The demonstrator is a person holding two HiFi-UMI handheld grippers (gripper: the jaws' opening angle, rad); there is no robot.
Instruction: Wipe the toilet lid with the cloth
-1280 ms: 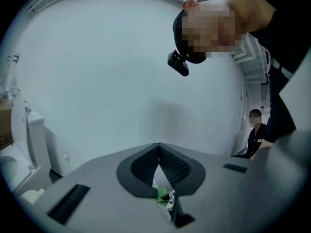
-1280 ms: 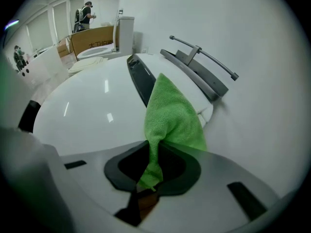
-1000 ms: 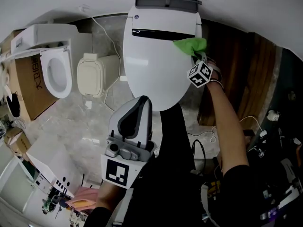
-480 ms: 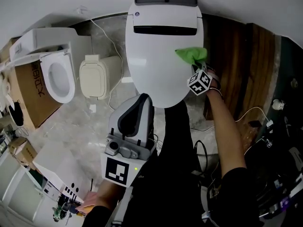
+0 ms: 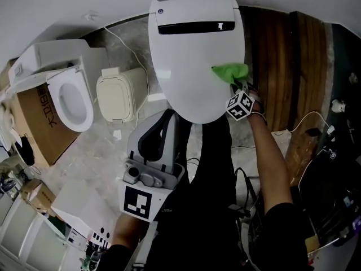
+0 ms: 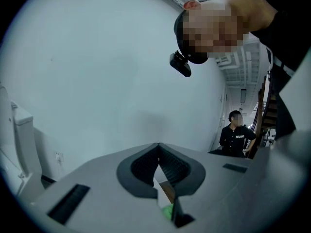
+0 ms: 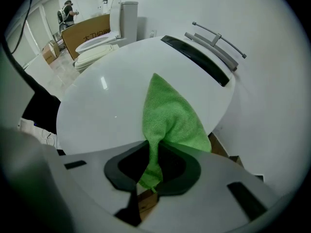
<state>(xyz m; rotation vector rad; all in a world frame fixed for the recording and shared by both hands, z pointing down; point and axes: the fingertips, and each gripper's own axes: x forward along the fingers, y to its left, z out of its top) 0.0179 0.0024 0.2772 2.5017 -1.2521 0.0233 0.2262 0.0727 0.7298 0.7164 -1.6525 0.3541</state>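
The white toilet lid (image 5: 189,66) is closed, with a dark slot near its back. A green cloth (image 5: 231,72) lies on the lid's right edge, pinched in my right gripper (image 5: 236,85), which is shut on it. In the right gripper view the cloth (image 7: 170,115) spreads flat over the lid (image 7: 112,96) from between the jaws. My left gripper (image 5: 161,143) hangs low in front of the toilet, away from the lid, its jaws shut with nothing between them (image 6: 158,166); it points up at a wall.
A second toilet (image 5: 70,97) on a cardboard box (image 5: 48,123) stands at left, beside a beige seat unit (image 5: 118,92). Cables run across the marble floor (image 5: 101,151). Wooden boards (image 5: 287,66) lie at right. A person (image 6: 236,135) stands in the distance.
My right gripper has dragged the green cloth down along the lid's right edge, toward the front. The left gripper has stayed in place.
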